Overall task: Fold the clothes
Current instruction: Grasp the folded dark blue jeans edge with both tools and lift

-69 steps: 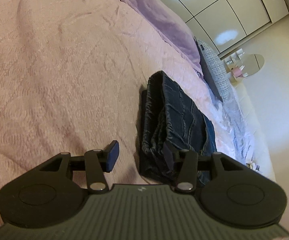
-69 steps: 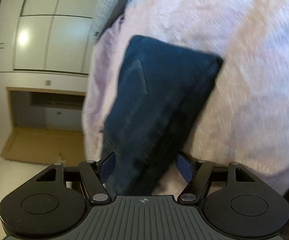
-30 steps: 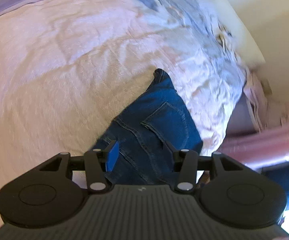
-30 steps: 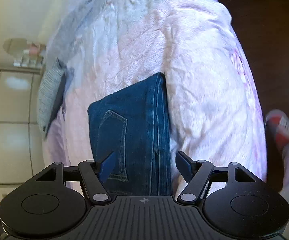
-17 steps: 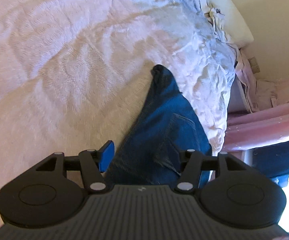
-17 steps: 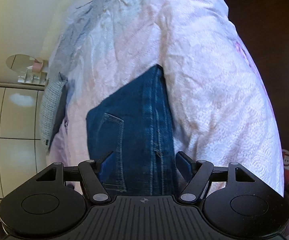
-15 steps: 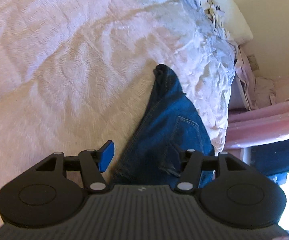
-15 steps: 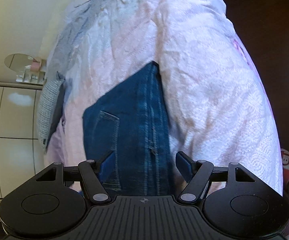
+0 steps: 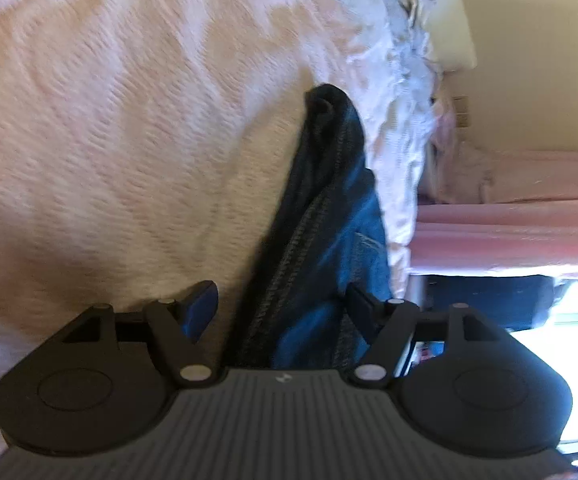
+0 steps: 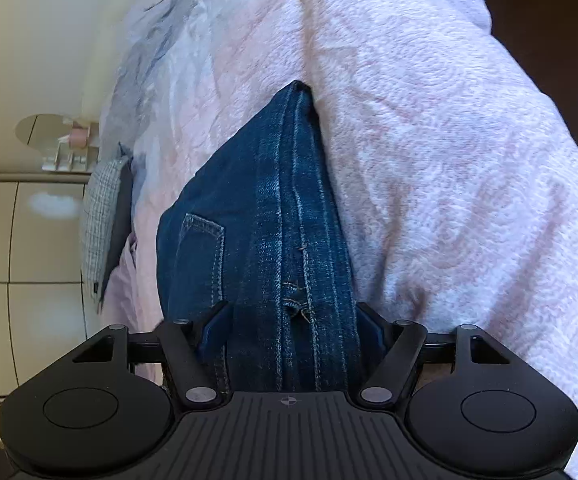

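Note:
A pair of dark blue jeans [image 9: 329, 216], folded into a thick bundle, lies on the pink textured bedspread [image 9: 109, 140]. My left gripper [image 9: 282, 300] is open and low at one end, and the bundle's seamed edge runs up between its fingers. In the right wrist view the jeans [image 10: 257, 216] show a back pocket and a long side seam. There my right gripper [image 10: 293, 326] is open and straddles the near end, where the denim fills almost the whole gap. I cannot tell whether either gripper's pads touch the cloth.
The bedspread [image 10: 449, 160] drops off to dark floor [image 10: 549, 20] at the right. A grey checked cushion [image 10: 101, 216] and white wardrobe doors [image 10: 21, 240] lie left. A crumpled pale sheet [image 9: 405, 40] and pink curtains [image 9: 509, 220] lie beyond the jeans.
Both grippers have moved closer to the jeans. The left one has dropped lower, so the bundle now shows edge-on. Both have stayed open.

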A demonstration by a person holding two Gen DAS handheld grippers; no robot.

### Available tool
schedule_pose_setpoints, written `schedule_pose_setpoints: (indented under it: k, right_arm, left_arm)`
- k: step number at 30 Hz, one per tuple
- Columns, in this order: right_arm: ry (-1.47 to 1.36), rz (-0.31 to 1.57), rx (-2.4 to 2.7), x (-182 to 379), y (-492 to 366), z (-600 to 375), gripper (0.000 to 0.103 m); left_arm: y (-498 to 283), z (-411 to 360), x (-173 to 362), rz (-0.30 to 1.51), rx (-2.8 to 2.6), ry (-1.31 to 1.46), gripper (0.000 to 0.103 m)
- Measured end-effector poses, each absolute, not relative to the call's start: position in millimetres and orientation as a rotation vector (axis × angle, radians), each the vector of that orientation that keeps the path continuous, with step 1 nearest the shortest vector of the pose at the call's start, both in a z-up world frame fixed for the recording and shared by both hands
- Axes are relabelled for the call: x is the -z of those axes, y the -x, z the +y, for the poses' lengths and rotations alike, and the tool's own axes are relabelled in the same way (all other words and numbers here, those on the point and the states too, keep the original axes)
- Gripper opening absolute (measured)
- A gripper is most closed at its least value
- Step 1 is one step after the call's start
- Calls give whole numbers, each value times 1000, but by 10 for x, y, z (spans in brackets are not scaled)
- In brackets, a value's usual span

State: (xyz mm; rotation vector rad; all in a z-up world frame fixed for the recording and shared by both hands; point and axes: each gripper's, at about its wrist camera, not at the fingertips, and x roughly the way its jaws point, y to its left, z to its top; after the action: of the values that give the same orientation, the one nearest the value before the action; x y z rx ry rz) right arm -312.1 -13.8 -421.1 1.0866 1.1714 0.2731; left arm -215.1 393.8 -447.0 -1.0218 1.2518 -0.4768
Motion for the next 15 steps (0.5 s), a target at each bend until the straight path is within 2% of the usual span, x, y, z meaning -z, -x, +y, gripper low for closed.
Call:
schedule_pose_setpoints:
  k: [3,4,5,6,7,9,15]
  right_arm:
    - [-1091,1180,-298,4218,3075,-122,69]
    - [-1088,1188,-310,4210,3058,-118,57]
    - [-1088,1196,-317,4197,3050,-125,47]
    - [-1087,1204,-325,4183,3043,-133,43]
    - [-1087,1212,-332,4170,3035,-140,32]
    - [-1079,1228,-351,4126,3016,-149,25]
    - [-982,1258,-493,3686,2871,-73,22]
  left_arm:
    - [2159,3785,4506,1237,513,1015,65]
    - [2164,3737,4491,1231,523,991,63]
    - [2175,3708,4476,1227,526,972,53]
    - [2196,3709,4464,1225,524,969,43]
    - [2220,3725,4454,1221,523,980,39]
    - [2301,3743,4362,1197,519,988,29]
    - [2877,3884,3804,1050,382,1061,26]
